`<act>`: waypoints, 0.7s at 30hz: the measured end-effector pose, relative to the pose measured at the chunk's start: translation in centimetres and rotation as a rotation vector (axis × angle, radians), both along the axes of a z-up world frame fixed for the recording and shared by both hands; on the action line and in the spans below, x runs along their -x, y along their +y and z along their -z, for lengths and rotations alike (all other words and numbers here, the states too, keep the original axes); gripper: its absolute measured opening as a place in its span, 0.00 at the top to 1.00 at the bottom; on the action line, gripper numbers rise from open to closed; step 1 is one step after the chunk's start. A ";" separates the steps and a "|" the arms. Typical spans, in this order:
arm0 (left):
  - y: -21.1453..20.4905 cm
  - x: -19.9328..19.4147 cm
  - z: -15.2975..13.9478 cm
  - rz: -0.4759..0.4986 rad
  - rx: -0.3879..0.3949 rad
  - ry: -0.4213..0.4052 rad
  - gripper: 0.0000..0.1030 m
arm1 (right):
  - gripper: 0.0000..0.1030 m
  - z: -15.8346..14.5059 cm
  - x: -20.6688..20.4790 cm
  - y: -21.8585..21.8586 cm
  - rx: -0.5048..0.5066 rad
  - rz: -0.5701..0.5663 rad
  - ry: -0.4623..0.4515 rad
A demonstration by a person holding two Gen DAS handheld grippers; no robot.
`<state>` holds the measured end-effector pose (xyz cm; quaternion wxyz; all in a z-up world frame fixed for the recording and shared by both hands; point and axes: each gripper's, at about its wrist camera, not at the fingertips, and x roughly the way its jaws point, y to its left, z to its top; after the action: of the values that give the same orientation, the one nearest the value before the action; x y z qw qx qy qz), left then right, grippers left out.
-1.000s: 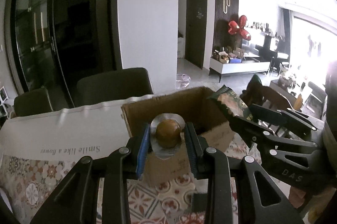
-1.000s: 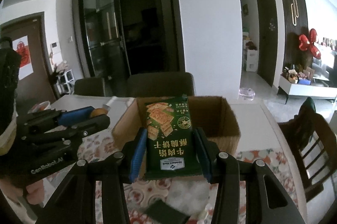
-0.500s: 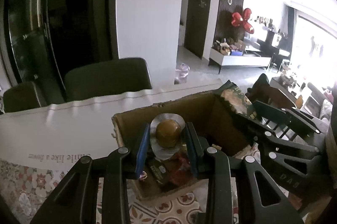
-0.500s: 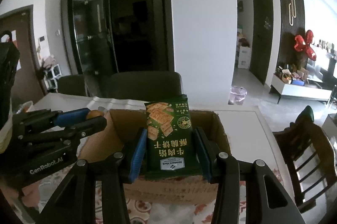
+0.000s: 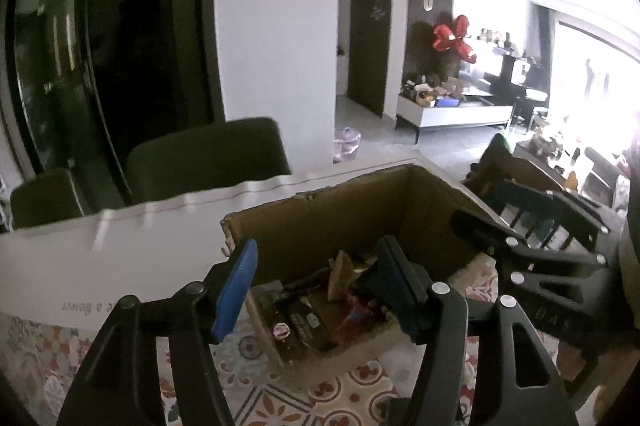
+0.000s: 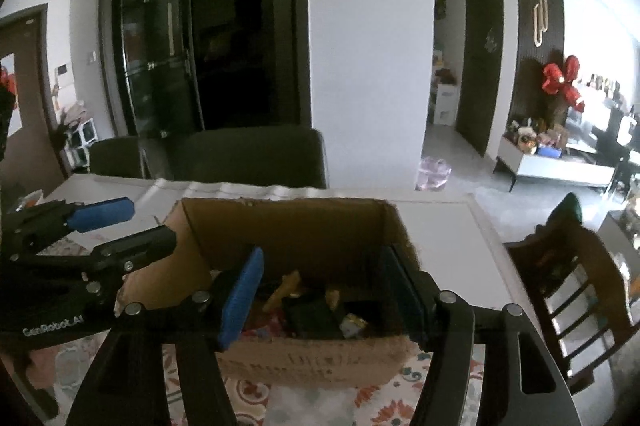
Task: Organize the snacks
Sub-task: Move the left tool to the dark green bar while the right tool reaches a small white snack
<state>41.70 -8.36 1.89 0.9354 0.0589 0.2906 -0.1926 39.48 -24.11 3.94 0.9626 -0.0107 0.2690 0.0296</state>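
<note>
An open cardboard box (image 5: 320, 196) (image 6: 280, 206) stands on the patterned tablecloth, with several snack packets (image 5: 308, 314) (image 6: 308, 314) lying loose inside: dark ones, a yellow one, a red wrapper. My left gripper (image 5: 316, 282) (image 6: 152, 220) hangs over the box's left side, its jaws opening with nothing between them. My right gripper (image 6: 322, 286) (image 5: 480, 204) hangs over the box's near right side; its jaws are opening too and hold nothing. I cannot pick out the green cracker packet or the foil-cupped round snack among the contents.
A white sheet with lettering (image 5: 100, 266) covers the table left of the box. Two dark chairs (image 6: 256, 158) stand behind the table and a wooden chair (image 6: 568, 286) at its right end. A white pillar (image 6: 368, 46) rises behind.
Both grippers moved forward over the box and opened. The round brown snack has left the left jaws and the green cracker packet has left the right jaws.
</note>
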 end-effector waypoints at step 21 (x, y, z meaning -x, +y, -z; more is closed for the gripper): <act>-1.0 11.1 3.6 0.290 -0.106 -0.174 0.33 | 0.12 2.8 11.0 -1.3 -0.036 0.166 -0.061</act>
<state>30.61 -9.34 -1.72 0.9151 0.1658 0.2068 -0.3041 28.49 -25.43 1.10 0.9695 0.0280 0.2389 -0.0461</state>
